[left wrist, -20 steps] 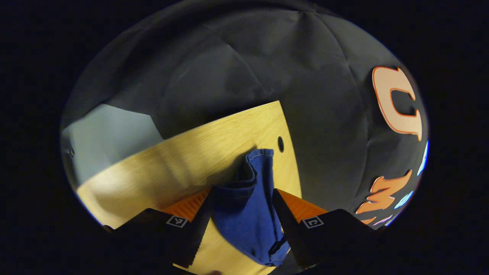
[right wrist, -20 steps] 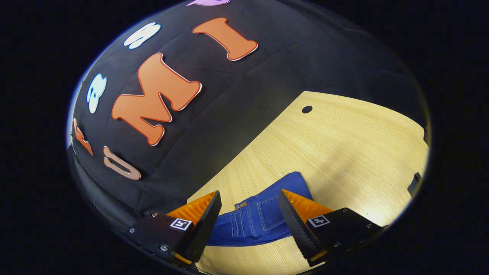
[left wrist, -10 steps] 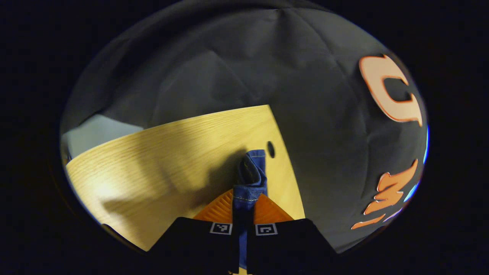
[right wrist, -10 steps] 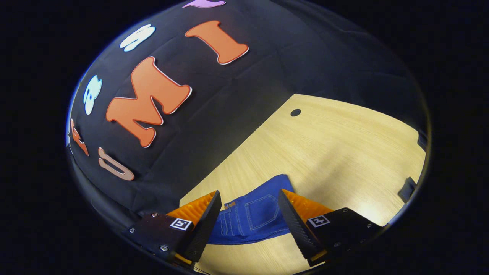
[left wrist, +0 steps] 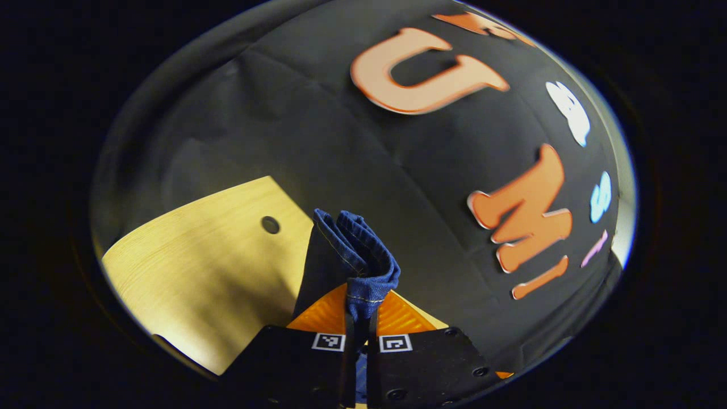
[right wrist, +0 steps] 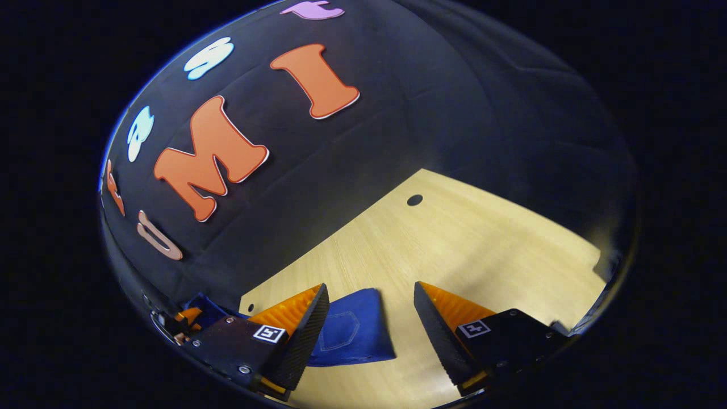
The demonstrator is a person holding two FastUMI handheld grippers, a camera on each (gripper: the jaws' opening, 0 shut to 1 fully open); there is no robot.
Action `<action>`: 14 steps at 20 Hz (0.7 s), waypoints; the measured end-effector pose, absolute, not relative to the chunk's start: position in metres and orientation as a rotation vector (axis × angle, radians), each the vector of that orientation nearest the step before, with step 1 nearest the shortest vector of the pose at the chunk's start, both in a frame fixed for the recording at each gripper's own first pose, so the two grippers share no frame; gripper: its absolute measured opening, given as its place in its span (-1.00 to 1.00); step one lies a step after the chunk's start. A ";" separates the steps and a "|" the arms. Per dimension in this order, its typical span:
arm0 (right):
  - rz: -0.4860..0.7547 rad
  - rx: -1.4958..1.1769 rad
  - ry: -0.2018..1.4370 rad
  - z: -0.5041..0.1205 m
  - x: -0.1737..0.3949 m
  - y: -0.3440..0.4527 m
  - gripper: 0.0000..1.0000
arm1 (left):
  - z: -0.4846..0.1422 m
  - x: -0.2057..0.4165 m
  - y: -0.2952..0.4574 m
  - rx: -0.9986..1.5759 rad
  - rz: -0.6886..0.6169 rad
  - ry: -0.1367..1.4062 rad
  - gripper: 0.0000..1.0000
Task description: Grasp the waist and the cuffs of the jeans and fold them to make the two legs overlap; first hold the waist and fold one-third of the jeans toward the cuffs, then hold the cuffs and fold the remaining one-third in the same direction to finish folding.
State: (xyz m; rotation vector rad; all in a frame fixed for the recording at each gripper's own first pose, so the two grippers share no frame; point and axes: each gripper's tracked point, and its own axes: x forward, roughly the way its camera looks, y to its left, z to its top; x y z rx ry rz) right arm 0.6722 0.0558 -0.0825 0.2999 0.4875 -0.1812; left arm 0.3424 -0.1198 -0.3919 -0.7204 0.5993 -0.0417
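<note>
In the left gripper view, my left gripper [left wrist: 360, 301] is shut on a bunched, hemmed end of the blue jeans [left wrist: 353, 250], held up off the wooden table [left wrist: 193, 255]. In the right gripper view, my right gripper [right wrist: 370, 289] stands open just above the table [right wrist: 466, 250]. The back-pocket part of the jeans [right wrist: 349, 332] lies flat by its left finger [right wrist: 309, 326], not pinched. At the lower left edge of that view, the other gripper [right wrist: 182, 321] holds raised blue cloth [right wrist: 205, 307].
The table's far edge meets the black booth wall. A small round hole [left wrist: 270, 225] [right wrist: 414, 200] sits near the table's back edge. Bare wood stretches to the right of the jeans in the right gripper view.
My left gripper shut on the jeans' end, then lifted and swung it toward the wall. In the right gripper view the jeans slid left, out from between the open fingers.
</note>
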 end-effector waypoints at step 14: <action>-0.166 0.252 0.498 -0.062 0.632 -0.054 0.90 | -0.473 0.310 -0.468 -0.385 -0.368 0.795 -0.84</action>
